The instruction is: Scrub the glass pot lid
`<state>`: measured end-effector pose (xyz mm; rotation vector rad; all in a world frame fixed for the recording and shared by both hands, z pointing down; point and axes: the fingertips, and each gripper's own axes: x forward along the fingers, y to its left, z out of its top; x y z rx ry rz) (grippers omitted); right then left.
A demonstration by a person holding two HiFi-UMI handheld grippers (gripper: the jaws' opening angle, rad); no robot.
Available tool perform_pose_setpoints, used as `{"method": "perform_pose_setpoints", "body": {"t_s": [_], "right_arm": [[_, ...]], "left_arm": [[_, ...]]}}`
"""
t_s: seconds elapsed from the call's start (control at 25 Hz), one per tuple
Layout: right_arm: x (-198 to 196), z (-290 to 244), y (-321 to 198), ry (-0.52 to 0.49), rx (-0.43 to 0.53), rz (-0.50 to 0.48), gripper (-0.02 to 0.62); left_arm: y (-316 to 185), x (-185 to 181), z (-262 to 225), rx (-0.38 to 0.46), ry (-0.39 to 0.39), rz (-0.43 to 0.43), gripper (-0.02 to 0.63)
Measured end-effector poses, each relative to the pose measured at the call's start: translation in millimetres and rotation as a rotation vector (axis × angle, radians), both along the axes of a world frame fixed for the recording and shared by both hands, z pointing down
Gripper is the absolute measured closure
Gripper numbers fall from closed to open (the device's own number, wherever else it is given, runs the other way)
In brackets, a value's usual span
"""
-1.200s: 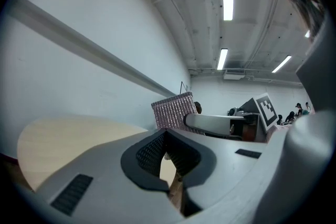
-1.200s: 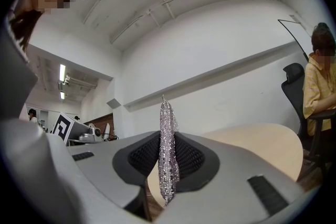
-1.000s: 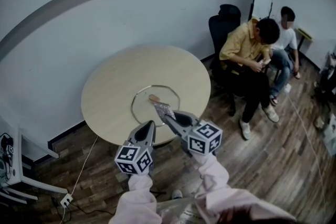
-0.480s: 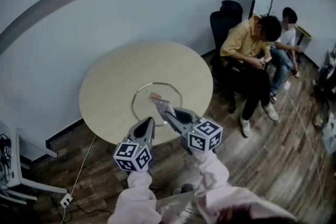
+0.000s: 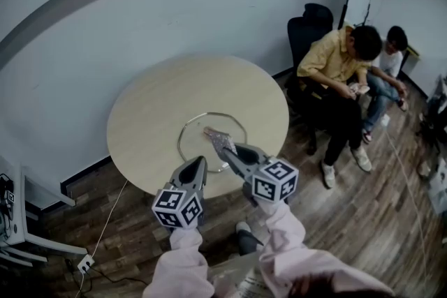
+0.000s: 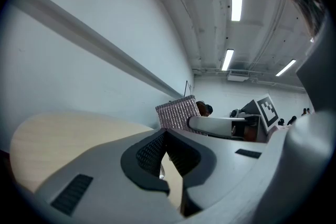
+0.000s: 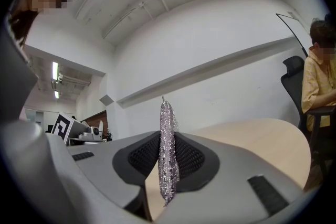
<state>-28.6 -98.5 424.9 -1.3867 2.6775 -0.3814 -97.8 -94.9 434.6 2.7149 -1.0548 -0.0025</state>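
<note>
The glass pot lid [image 5: 188, 143], clear with a metal rim and a brown knob [image 5: 208, 130], lies flat on the round beige table [image 5: 154, 108] near its front edge. My right gripper [image 5: 225, 150] is shut on a silvery mesh scrub pad [image 5: 220, 142], which hangs just over the lid's near right part. From the right gripper view the pad [image 7: 167, 149] stands edge-on between the jaws of the right gripper [image 7: 167, 136]. My left gripper [image 5: 199, 164] hovers at the table's front edge, shut with nothing in it. The left gripper view shows its tips [image 6: 165, 132] closed and the pad [image 6: 176, 114] beyond.
Two people sit right of the table, one in a yellow shirt [image 5: 335, 59] and one behind [image 5: 392, 52], beside a black office chair [image 5: 311, 23]. A white stand [image 5: 21, 220] is at far left. A cable and power strip [image 5: 86, 263] lie on the wooden floor.
The view has drifted slightly, so the seated people sit further right in frame. Both grippers keep nearly the same place over the lid's near edge, the right still gripping the pad.
</note>
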Motion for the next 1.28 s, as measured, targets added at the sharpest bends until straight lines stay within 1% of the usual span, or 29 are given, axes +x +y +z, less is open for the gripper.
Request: {"method": "perform_pose_setpoints", "body": {"t_s": [0.68, 1.28], "right_arm": [[4, 4, -86, -0.004, -0.032, -0.097, 0.509], [15, 14, -137, -0.009, -0.081, -0.174, 0.509]], "left_arm": [[-76, 9, 2, -0.015, -0.013, -0.079, 0.607], [-119, 18, 12, -0.062, -0.018, -0.16, 0.607]]}}
